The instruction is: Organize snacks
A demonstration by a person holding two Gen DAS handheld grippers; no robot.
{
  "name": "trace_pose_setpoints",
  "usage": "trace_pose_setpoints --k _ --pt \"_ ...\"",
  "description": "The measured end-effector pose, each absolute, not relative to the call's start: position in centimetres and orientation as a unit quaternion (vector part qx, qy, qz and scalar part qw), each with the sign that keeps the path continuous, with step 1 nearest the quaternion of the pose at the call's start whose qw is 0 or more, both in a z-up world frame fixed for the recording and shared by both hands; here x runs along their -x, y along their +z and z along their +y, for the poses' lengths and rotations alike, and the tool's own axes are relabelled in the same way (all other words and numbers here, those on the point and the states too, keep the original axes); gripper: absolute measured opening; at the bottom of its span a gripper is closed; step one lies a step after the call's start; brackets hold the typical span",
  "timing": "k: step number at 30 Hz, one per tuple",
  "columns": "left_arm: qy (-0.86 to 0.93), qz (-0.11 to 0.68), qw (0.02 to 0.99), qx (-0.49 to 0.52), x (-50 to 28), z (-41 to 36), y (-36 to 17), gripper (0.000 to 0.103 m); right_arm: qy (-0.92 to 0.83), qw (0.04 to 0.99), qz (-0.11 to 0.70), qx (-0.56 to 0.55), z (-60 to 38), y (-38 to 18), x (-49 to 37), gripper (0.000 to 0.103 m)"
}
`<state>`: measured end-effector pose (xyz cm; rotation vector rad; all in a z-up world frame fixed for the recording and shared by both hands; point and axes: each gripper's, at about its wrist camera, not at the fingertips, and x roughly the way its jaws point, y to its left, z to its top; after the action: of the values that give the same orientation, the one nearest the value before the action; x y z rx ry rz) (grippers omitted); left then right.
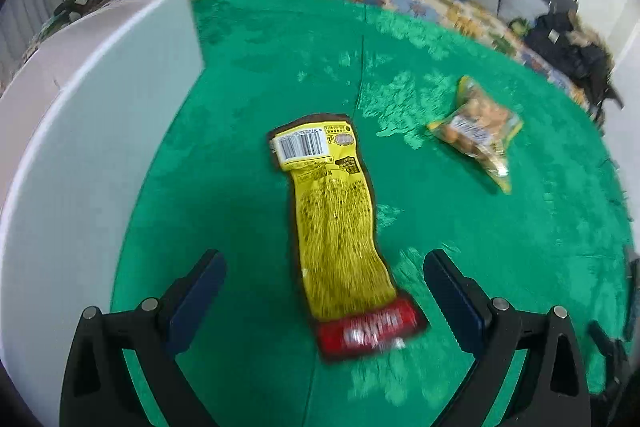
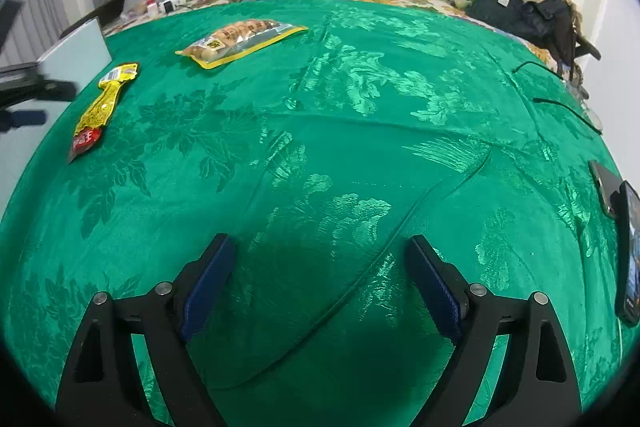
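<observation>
The left gripper [image 1: 324, 291] stands wide open with nothing between its dark blue pads [image 1: 196, 301], poised just above the green cloth [image 1: 500, 267] that covers the bed. A long yellow snack packet [image 1: 334, 223] with a red end lies flat on the cloth, running lengthwise away from the gripper; its red end sits between the two fingers without touching either, and its barcode end points away from the camera. A clear bag of round snacks [image 1: 478, 131] with yellow edging lies flat farther off and to the right of the packet, well apart from it. A white box [image 1: 80, 131] stands just to the left of the packet. The right gripper [image 2: 320, 287] is also spread wide and holds nothing, hanging over bare cloth; from its view both snacks lie far off to the upper left, the yellow packet beside the white box and the bag beyond it. A phone [image 2: 630, 247] rests at the cloth's right edge.
</observation>
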<state>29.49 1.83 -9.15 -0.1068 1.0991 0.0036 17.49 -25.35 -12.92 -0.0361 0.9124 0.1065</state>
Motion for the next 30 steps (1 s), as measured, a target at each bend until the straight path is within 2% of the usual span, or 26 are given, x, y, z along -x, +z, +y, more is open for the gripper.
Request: trace_pose_setpoints --k 4,8,9,12,15,16,17,26,30 --pt "0.020 0.540 0.841 0.035 -30.7 1.5 -11.3 0.098 0.051 0.896 0.440 0.017 -25.3 -12.9 -17.5 0.091" --pt "0.015 0.522 0.852 0.016 -29.8 1.5 -11.6 0.099 0.052 0.896 0.441 0.018 -25.3 -12.9 -17.5 0.092" --pt "0.008 0.518 0.855 0.011 -29.5 1.6 -11.6 0.096 0.052 0.896 0.441 0.018 -25.3 -13.0 -17.5 0.092" --pt "-0.016 0.496 0.868 -0.004 -28.3 1.6 -10.9 0.059 0.052 0.896 0.441 0.018 -25.3 -13.0 -17.5 0.092" --pt "-0.030 0.500 0.866 -0.009 -27.4 1.7 -10.6 0.055 0.052 0.896 0.441 0.018 -25.2 -13.0 -17.5 0.092" --pt "-0.034 0.499 0.866 -0.013 -27.0 1.8 -10.6 0.049 0.052 0.896 0.441 0.018 -25.3 -12.9 -17.5 0.092" --pt "-0.038 0.498 0.866 -0.016 -26.3 1.9 -10.4 0.048 0.052 0.896 0.441 0.018 -25.2 -13.0 -17.5 0.092" --pt "-0.072 0.504 0.860 -0.025 -21.2 2.2 -10.4 0.049 0.052 0.896 0.441 0.018 -25.3 -13.0 -17.5 0.093" --pt "-0.059 0.492 0.868 -0.039 -20.4 2.0 -10.7 0.069 0.052 0.896 0.441 0.018 -25.2 -13.0 -17.5 0.093"
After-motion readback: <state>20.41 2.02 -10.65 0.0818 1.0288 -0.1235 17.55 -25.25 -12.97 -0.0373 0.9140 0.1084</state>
